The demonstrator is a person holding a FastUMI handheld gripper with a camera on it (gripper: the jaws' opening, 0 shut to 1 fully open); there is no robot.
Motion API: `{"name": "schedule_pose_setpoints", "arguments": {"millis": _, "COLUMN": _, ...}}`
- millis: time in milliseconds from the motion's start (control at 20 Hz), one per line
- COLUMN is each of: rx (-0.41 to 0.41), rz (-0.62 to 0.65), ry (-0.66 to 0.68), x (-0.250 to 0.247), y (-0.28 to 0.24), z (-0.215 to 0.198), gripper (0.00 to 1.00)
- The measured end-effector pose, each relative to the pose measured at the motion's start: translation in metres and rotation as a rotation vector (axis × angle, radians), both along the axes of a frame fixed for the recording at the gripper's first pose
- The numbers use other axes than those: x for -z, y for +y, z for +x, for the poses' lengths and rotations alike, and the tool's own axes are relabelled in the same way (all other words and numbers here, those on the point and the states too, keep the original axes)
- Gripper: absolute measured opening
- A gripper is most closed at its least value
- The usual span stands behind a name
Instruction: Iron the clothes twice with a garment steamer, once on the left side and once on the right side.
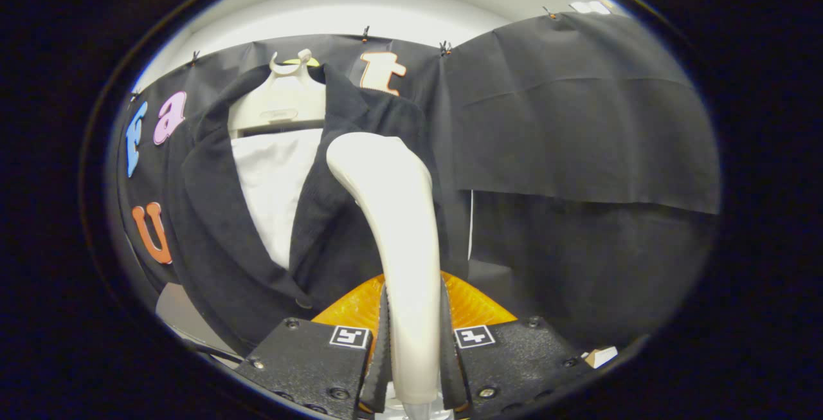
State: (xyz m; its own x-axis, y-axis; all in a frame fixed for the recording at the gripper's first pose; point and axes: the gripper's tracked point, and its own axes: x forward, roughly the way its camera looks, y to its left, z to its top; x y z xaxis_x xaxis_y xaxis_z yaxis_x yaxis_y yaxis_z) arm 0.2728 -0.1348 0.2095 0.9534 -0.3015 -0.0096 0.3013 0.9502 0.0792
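The gripper (413, 356) is closed around the handle of the garment steamer (398, 240), with both ribbed black fingers (384, 349) pressed against the white handle, one on each side, so the gap between them is just the handle's width. The two black finger blocks each carry a small square marker on top. Behind the fingers, around the lower part of the handle, sits an orange ribbed piece (472, 304); it looks like part of the gripper or of the steamer, though which is hard to tell from here.

The steamer rises from between the fingers and curves to the left, its rounded white head lying against the right-hand lapel area of the dark jacket (212, 227). Whether the head actually touches the cloth or stands just off it cannot be made out.

The jacket hangs open beyond the fingers, with a white shirt (276, 182) showing between its lapels, just to the left of the steamer head. Both garments hang on a cream plastic hanger (283, 101), whose hook sits at the top. Behind it all hangs the black cloth wall (578, 118), and above that a pale ceiling.
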Motion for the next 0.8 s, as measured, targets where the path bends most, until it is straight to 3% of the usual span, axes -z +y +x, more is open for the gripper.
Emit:
{"name": "schedule_pose_setpoints", "arguments": {"millis": 350, "rx": 0.049, "rz": -0.044, "ry": -0.027, "x": -0.043, "y": -0.007, "z": 0.032, "gripper": 0.35}}
{"name": "schedule_pose_setpoints", "arguments": {"millis": 800, "rx": 0.131, "rz": -0.144, "ry": 0.047, "x": -0.006, "y": -0.008, "z": 0.044, "gripper": 0.35}}
